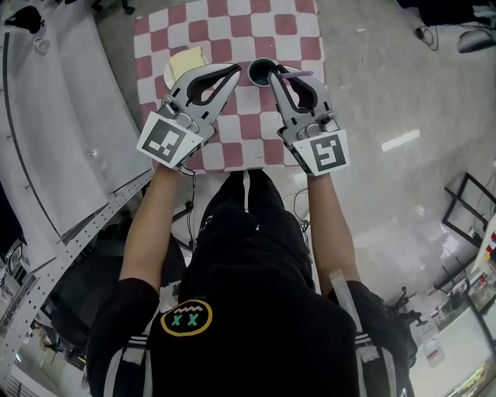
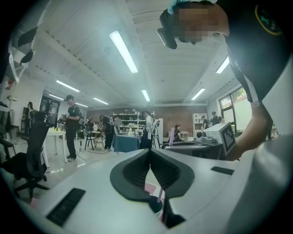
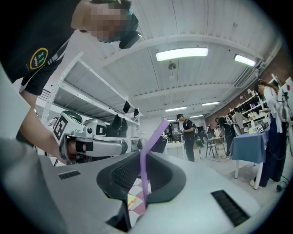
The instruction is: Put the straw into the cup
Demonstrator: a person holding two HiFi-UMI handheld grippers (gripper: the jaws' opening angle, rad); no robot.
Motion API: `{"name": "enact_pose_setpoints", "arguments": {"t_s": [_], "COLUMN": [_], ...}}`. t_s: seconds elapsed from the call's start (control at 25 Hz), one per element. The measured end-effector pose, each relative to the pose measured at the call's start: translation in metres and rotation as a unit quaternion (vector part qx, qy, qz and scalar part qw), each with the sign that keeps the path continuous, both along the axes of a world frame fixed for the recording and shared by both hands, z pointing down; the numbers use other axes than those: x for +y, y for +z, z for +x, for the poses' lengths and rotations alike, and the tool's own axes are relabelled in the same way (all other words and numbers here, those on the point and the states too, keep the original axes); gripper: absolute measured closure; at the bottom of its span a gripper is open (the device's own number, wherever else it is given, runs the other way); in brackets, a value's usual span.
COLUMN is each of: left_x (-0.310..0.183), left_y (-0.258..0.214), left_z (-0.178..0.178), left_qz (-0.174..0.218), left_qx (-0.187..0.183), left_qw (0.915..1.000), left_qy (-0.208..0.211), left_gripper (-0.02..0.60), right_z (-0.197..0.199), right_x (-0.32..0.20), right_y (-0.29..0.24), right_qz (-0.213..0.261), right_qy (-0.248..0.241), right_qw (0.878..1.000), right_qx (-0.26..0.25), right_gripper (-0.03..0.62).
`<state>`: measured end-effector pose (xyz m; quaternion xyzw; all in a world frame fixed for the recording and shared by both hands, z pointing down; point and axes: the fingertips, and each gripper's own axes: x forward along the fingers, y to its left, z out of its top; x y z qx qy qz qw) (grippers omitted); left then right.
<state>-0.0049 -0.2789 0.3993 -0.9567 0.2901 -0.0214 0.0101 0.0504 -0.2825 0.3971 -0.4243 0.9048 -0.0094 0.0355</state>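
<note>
Straw (image 3: 143,178): a purple bendy one, gripped between the jaws of the right gripper (image 1: 277,72). It stands upright in that grip, and its bent top leans off to one side above the jaws. The cup (image 1: 260,71) is dark and round-mouthed and stands on a table under a red and white checked tablecloth (image 1: 225,23). The right gripper's tips are just beside the cup, on its right in the head view, so the straw sits at the cup's edge. The left gripper (image 1: 235,71) has its tips just beside the cup on the opposite side. Its jaws are closed against each other with nothing between them, and it does not touch the cup as far as the head view shows. A piece of yellow paper (image 1: 186,60) lies on the cloth to the left of the cup, apart from it. As for progress, the straw is already picked up and brought to the cup, so most of the task looks done. Insertion and release appear to be what is left. The left gripper view shows a short length of straw just above the cup's dark mouth, but whether its lower tip is already inside the rim cannot be told.
</note>
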Motion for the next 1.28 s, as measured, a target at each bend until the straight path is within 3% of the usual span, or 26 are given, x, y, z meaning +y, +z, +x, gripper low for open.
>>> {"name": "enact_pose_setpoints", "arguments": {"t_s": [0.68, 0.88, 1.28], "left_x": [-0.020, -0.023, -0.023], "left_y": [0.054, 0.058, 0.074], "left_z": [0.008, 0.014, 0.014], "left_qz": [-0.027, -0.055, -0.047], "left_qx": [-0.006, 0.007, -0.005], "left_qw": [0.9996, 0.9984, 0.9989], "left_qy": [-0.001, -0.008, -0.005], "left_gripper": [0.561, 0.561, 0.561], "right_z": [0.004, 0.005, 0.003], "right_x": [-0.018, -0.020, -0.020], "right_y": [0.066, 0.079, 0.098], "right_qz": [-0.039, -0.045, -0.056], "right_qy": [0.007, 0.006, 0.003], "right_qw": [0.999, 0.999, 0.998], "right_qx": [-0.001, 0.004, 0.011], "right_gripper": [0.534, 0.534, 0.534]}}
